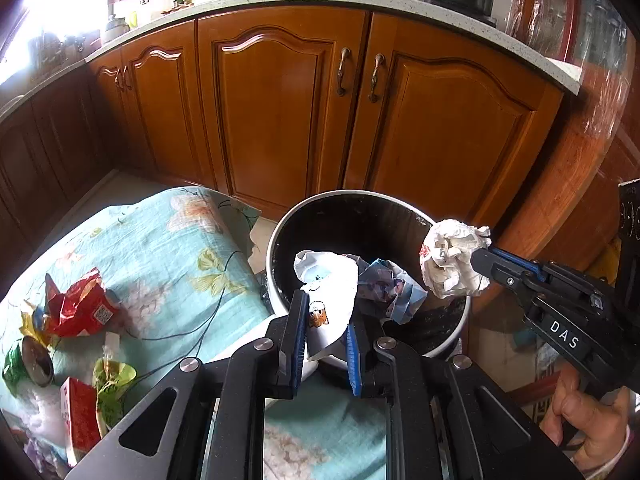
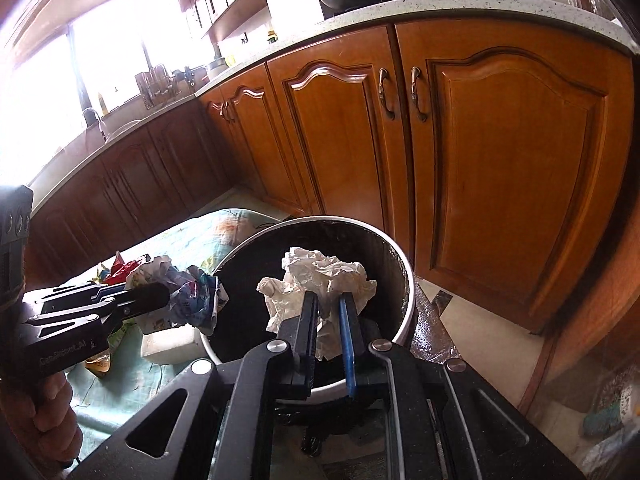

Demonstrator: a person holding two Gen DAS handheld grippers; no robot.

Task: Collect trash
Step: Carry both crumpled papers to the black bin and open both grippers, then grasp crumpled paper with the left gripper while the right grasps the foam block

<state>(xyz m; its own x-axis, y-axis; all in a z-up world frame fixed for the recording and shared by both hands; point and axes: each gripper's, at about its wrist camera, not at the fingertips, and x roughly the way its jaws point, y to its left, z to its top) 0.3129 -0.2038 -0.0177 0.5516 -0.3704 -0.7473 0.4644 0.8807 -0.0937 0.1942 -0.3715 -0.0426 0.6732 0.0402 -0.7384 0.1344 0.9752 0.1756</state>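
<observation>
A round bin (image 1: 280,240) with a white rim and black inside stands beside the table; it also shows in the right wrist view (image 2: 404,276). My left gripper (image 1: 326,316) is shut on a crumpled white and blue printed wrapper (image 1: 340,280) and holds it over the bin's near edge. My right gripper (image 2: 328,304) is shut on a crumpled white paper ball (image 2: 324,276) and holds it above the bin's opening. The paper ball (image 1: 452,256) and right gripper (image 1: 486,258) show at the right in the left wrist view. The left gripper (image 2: 164,294) and wrapper (image 2: 192,296) show at the left in the right wrist view.
A teal flowered cloth (image 1: 172,248) covers the table. On it lie a red wrapper (image 1: 80,304), a metal can (image 1: 36,360), a green wrapper (image 1: 114,380) and a red carton (image 1: 78,416). Wooden cabinets (image 1: 280,100) stand behind the bin. A white block (image 2: 172,344) lies by the bin.
</observation>
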